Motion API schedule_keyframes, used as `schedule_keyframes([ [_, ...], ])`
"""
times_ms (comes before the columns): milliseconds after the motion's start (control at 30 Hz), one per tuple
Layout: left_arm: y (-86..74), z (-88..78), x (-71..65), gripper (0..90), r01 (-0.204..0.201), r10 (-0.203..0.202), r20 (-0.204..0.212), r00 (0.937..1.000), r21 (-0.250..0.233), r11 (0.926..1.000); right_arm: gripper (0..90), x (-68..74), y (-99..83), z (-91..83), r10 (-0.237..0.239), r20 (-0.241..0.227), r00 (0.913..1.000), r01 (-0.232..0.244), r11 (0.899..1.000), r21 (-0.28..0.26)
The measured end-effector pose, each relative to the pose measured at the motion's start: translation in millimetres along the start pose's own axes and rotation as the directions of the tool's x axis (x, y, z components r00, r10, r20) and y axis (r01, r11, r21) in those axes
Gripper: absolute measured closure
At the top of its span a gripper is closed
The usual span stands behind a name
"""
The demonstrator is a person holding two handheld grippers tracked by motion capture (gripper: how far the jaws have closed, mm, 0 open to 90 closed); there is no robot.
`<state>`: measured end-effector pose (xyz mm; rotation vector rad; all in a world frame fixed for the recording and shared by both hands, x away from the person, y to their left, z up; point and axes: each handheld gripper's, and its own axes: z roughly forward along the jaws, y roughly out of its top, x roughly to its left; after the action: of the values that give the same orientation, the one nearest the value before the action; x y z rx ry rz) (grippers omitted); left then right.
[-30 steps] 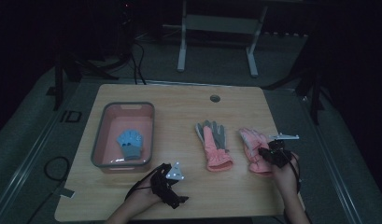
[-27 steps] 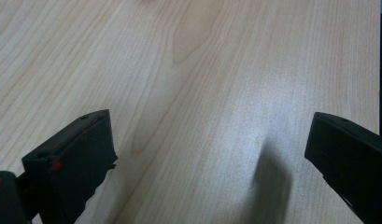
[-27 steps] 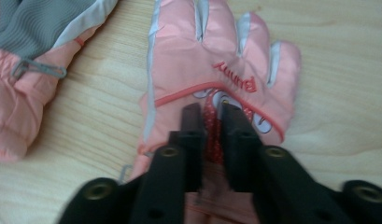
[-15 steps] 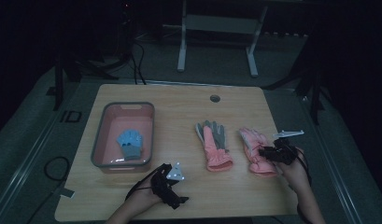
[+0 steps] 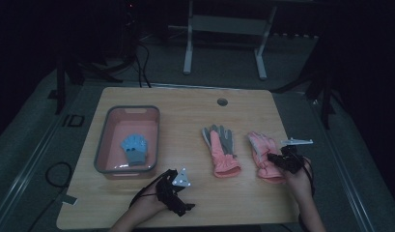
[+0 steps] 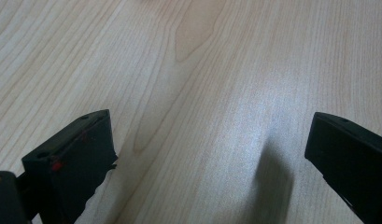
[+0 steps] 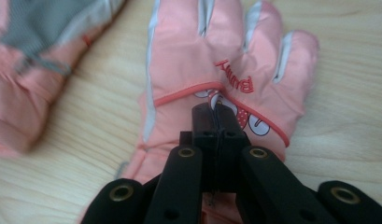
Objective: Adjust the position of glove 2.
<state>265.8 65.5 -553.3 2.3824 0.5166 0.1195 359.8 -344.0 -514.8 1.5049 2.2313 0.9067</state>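
Observation:
Two pink gloves lie side by side right of the table's middle. The left glove (image 5: 220,150) (image 7: 34,51) shows its grey palm. The right glove (image 5: 262,152) (image 7: 226,42) lies back up with red lettering. My right gripper (image 5: 278,160) (image 7: 216,114) rests its tips on this glove's back near the cuff. Its jaws have just been closing and now meet, with no fabric visible between them. My left gripper (image 5: 176,186) (image 6: 207,149) sits low over bare wood near the front edge, its jaws wide open and empty.
A pink bin (image 5: 101,145) with a grey rim stands at the table's left, holding a small blue glove (image 5: 134,149). A round cable hole (image 5: 222,102) sits near the far edge. The wooden table (image 5: 185,121) ends close behind both hands.
The right hand has shifted slightly over the right pink glove. The left hand and both gloves have stayed where they were.

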Motion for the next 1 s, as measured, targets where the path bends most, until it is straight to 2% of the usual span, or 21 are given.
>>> schedule_keyframes([
  [100, 0.2, -0.2, 0.4, 1.8, 0.002, -0.002, 0.003, 1.0000, -0.007, 1.0000, 89.5, 5.6, 8.1, -12.8, 0.027, -0.001, 0.9996, -0.027, 0.999, -0.038],
  [200, 0.2, 0.0, 0.7, 1.8, 0.000, 0.000, 0.000, 1.0000, -0.004, 1.0000, 89.5, 14.5, 21.3, -28.1, 0.022, 0.025, 0.9994, -0.020, 0.997, -0.070],
  [333, 0.2, -1.4, 0.9, 1.8, -0.007, 0.007, -0.005, 1.0000, -0.002, 1.0000, 89.5, 27.3, 40.3, -46.4, -0.012, 0.059, 0.9982, 0.018, 0.995, -0.098],
  [567, 0.6, -1.0, 0.2, 1.8, -0.003, 0.003, -0.006, 1.0000, -0.009, 1.0000, 89.6, 49.2, 68.5, -69.2, -0.028, 0.064, 0.9976, 0.038, 0.986, -0.160],
  [800, 0.9, -2.6, 0.5, 1.8, -0.006, 0.006, -0.007, 1.0000, -0.010, 0.9999, 89.6, 78.0, 91.9, -77.0, -0.071, 0.043, 0.9966, 0.078, 0.978, -0.194],
  [1000, 0.8, -2.9, 0.4, 1.8, -0.004, 0.004, -0.007, 1.0000, -0.012, 0.9999, 89.6, 108.8, 103.3, -71.3, -0.113, 0.013, 0.9935, 0.113, 0.971, -0.211],
])
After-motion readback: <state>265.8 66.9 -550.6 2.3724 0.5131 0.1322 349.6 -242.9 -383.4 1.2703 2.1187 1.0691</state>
